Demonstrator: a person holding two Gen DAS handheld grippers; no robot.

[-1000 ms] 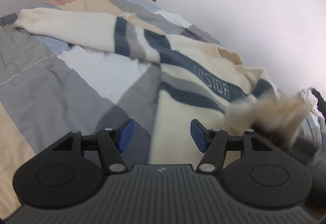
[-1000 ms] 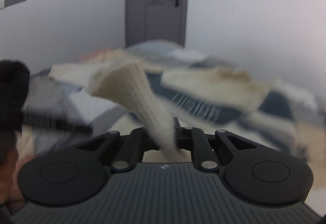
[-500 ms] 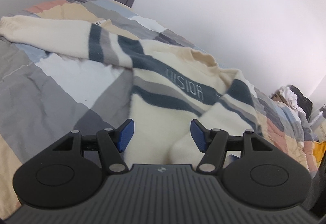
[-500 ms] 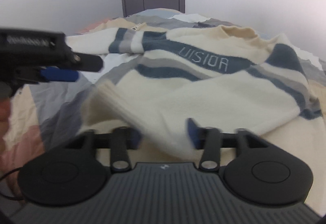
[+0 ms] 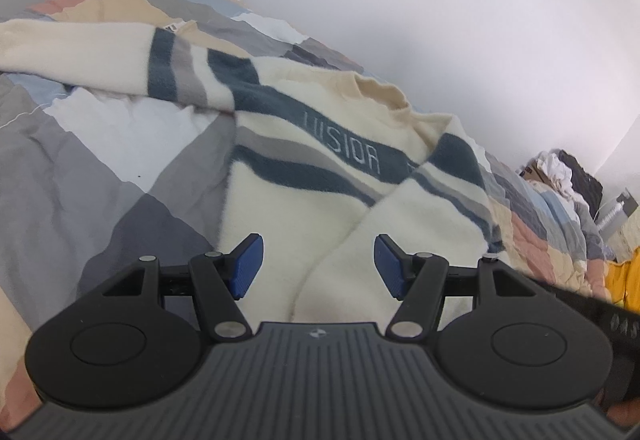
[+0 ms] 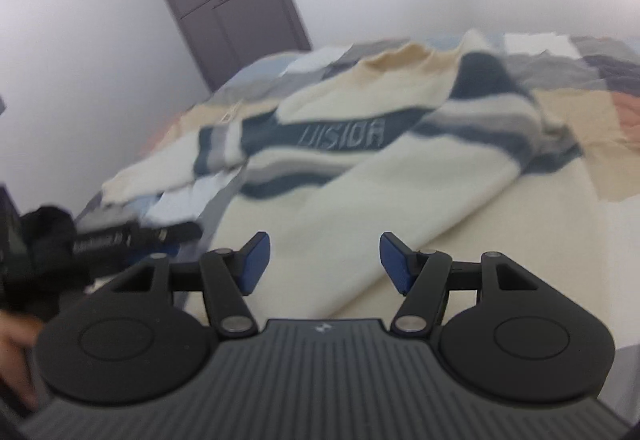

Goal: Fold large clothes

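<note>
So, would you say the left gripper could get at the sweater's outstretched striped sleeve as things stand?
Probably yes: the left gripper is open and empty, and the sleeve lies flat on the bedspread with nothing over it, though it lies well ahead, needing a reach.

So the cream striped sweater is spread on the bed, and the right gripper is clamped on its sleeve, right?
Not quite. The cream striped sweater does lie on the bed, but the right gripper holds nothing: the right wrist view shows its jaws apart, having just opened, above the sleeve.
</note>
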